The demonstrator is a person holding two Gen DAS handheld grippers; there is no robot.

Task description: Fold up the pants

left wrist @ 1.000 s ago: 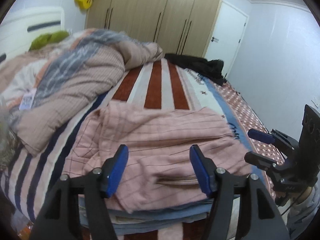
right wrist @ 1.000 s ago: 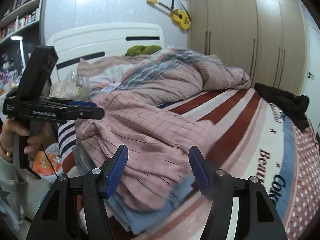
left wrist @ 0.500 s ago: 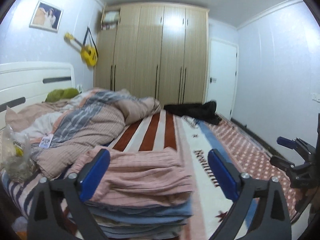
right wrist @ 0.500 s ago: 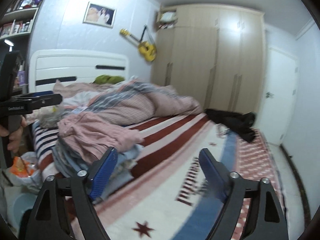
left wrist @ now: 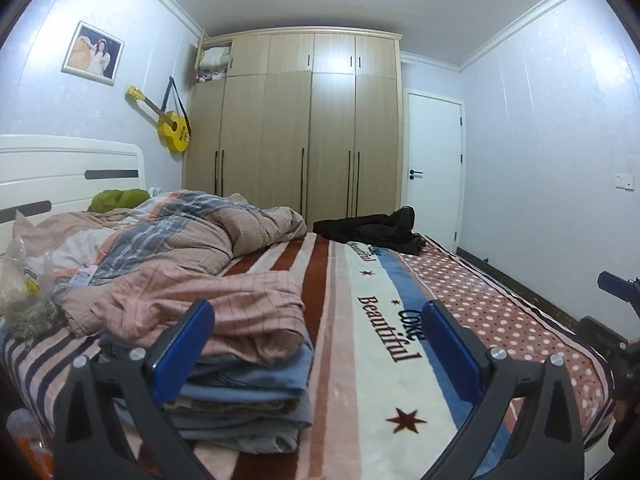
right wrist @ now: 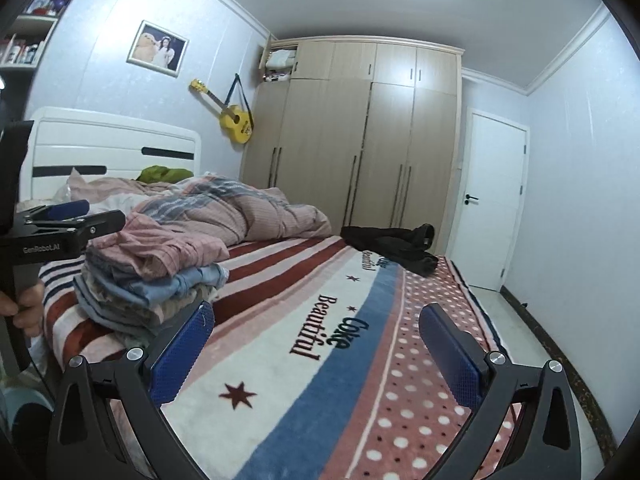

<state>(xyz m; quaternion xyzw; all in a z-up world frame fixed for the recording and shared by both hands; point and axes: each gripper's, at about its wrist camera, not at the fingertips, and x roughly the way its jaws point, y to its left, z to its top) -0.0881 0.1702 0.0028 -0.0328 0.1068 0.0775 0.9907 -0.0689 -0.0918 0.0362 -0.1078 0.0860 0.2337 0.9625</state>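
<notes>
Folded pink checked pants (left wrist: 224,312) lie on top of a stack of folded clothes (left wrist: 248,400) at the near left corner of the bed; the pants also show in the right wrist view (right wrist: 160,244). A black garment (left wrist: 372,230) lies at the bed's far end, also seen in the right wrist view (right wrist: 394,246). My left gripper (left wrist: 320,356) is open and empty, held back from the stack. My right gripper (right wrist: 316,360) is open and empty above the blanket (right wrist: 320,360).
A rumpled pink and grey duvet (left wrist: 180,236) covers the head side of the bed. A plastic bag (left wrist: 24,280) sits by the stack. A wardrobe (left wrist: 296,128) and a white door (left wrist: 434,168) stand beyond the bed. A yellow ukulele (left wrist: 172,128) hangs on the wall.
Both grippers pulled back and up from the pink pants and opened wider. The views now look level across the bed instead of down at the stack.
</notes>
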